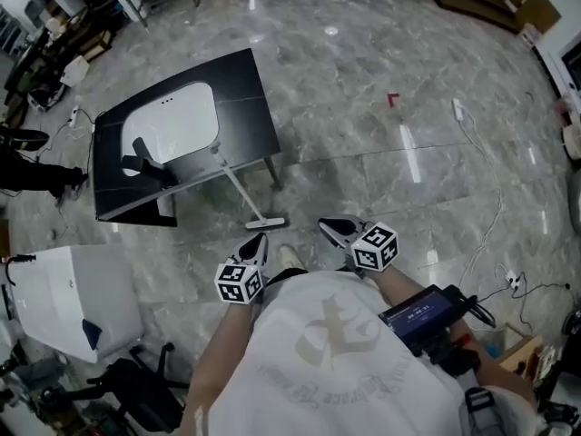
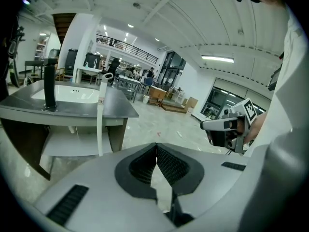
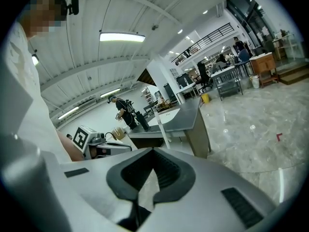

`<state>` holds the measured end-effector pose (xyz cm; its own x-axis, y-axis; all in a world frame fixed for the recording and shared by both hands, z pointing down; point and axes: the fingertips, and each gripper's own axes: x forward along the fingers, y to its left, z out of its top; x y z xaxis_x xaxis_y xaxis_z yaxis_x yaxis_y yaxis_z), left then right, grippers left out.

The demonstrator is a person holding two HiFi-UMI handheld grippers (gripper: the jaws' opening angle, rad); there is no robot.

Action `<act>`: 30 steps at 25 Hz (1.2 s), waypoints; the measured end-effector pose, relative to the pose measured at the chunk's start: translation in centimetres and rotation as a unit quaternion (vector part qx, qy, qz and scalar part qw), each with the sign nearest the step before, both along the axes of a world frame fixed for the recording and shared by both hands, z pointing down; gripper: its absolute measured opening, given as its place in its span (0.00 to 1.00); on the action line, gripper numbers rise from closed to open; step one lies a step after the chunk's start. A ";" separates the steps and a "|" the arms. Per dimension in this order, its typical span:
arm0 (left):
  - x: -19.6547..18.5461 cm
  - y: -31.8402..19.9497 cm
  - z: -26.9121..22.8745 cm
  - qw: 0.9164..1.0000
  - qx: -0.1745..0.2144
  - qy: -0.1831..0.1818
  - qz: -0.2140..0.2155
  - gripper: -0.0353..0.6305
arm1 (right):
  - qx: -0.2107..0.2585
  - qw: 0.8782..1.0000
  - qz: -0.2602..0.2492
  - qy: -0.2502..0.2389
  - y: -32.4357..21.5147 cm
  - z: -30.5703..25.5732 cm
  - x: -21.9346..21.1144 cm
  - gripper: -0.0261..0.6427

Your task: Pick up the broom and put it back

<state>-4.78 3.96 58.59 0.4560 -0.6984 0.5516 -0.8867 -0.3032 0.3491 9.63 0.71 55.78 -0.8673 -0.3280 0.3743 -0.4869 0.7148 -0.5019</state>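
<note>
The broom (image 1: 241, 192) is in neither tool. In its own view we see the left tool (image 2: 156, 149) with its ribbed pads pressed together at the tips and nothing between them. The right tool (image 3: 153, 151) is likewise closed on nothing. From the head view we find both tools held low in front of the person's body, the left tool (image 1: 257, 242) and the right tool (image 1: 334, 229) side by side and apart, each pointing ahead over the marble floor (image 1: 363, 143).

Just beyond the left tool's tip lies the broom's head, which seems to rest on the floor, though it is small in this view. Its pale handle slants up and away to lean on the near edge of the dark table (image 1: 245, 107). Set into the table is a white sink (image 1: 172, 121) with a black faucet (image 1: 145, 160) at its near side.
</note>
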 end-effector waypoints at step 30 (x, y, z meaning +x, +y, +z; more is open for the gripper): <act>-9.4 -6.0 -0.1 0.998 0.009 0.002 -0.064 0.07 | -0.005 0.999 -0.024 0.028 -8.5 0.7 -7.8 0.06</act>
<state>-14.18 -2.09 58.51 0.3644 -0.7609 0.5369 -0.9174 -0.1943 0.3472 1.78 -7.78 56.53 -0.8601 -0.2815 0.4253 -0.4788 0.7330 -0.4832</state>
